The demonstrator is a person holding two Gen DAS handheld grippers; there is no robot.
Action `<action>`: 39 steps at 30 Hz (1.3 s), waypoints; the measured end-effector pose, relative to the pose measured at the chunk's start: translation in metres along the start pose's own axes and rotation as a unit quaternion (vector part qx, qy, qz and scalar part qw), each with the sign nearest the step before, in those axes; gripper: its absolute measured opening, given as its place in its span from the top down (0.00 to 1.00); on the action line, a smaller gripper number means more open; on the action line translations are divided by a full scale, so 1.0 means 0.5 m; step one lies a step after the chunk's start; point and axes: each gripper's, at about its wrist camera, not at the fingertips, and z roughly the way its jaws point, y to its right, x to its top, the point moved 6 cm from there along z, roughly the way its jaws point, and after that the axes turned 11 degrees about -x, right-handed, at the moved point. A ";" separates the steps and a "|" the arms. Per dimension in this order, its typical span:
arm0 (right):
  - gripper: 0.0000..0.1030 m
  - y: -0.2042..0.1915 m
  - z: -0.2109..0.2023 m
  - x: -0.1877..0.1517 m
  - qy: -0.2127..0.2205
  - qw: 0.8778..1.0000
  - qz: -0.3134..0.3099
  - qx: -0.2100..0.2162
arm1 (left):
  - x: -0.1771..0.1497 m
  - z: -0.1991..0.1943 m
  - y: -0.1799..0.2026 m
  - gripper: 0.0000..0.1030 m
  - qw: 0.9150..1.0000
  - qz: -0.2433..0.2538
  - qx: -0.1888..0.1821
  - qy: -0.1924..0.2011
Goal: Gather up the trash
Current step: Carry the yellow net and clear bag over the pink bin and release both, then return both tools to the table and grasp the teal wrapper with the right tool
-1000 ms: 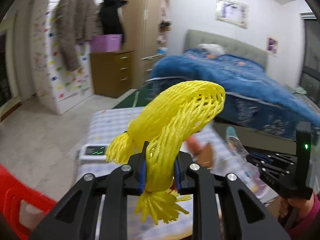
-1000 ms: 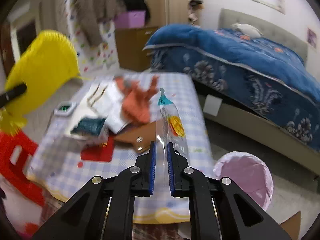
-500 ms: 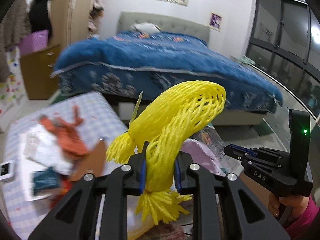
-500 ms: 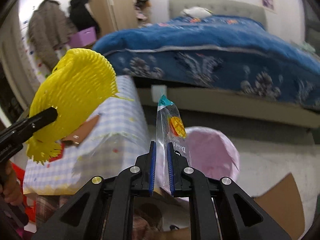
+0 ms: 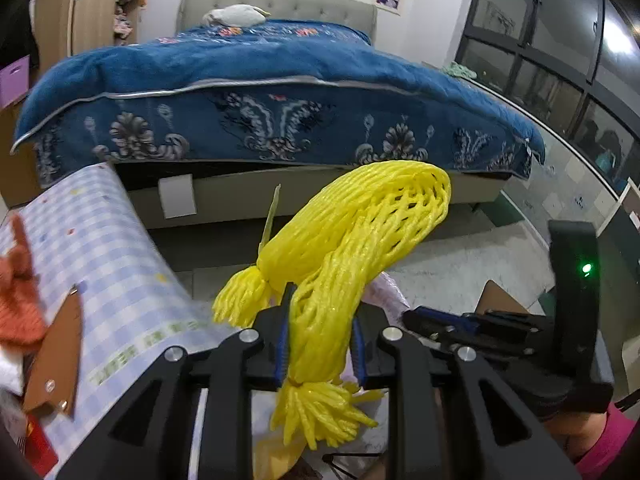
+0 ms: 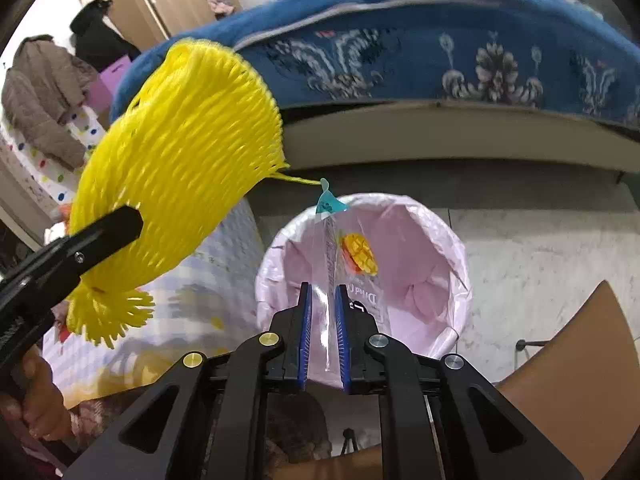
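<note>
My left gripper point(image 5: 320, 320) is shut on a yellow foam fruit net point(image 5: 352, 240), which curls up and to the right above the fingers. The net also shows in the right wrist view point(image 6: 180, 184), held at the left beside the table. My right gripper point(image 6: 322, 300) is shut on a clear plastic snack wrapper point(image 6: 352, 256) with a mango picture and a teal top. It holds the wrapper upright over the mouth of a bin with a pink liner point(image 6: 452, 240). The right gripper also shows at the right of the left wrist view point(image 5: 436, 320).
A low table with a blue checked cloth point(image 5: 100, 248) stands left of the bin, carrying an orange cloth point(image 5: 16, 304) and a brown cardboard piece point(image 5: 56, 360). A bed with a blue blanket point(image 5: 260, 92) fills the background. Brown cardboard point(image 6: 576, 384) lies right of the bin.
Both grippers have swung right, away from the table and toward the bin. The right gripper now holds the wrapper over the bin's mouth. Both grips are unchanged.
</note>
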 end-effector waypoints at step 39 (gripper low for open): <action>0.60 -0.325 -0.195 0.001 0.084 0.981 -0.159 0.079 | -0.159 -0.401 -0.206 0.37 0.980 -0.086 0.172 0.053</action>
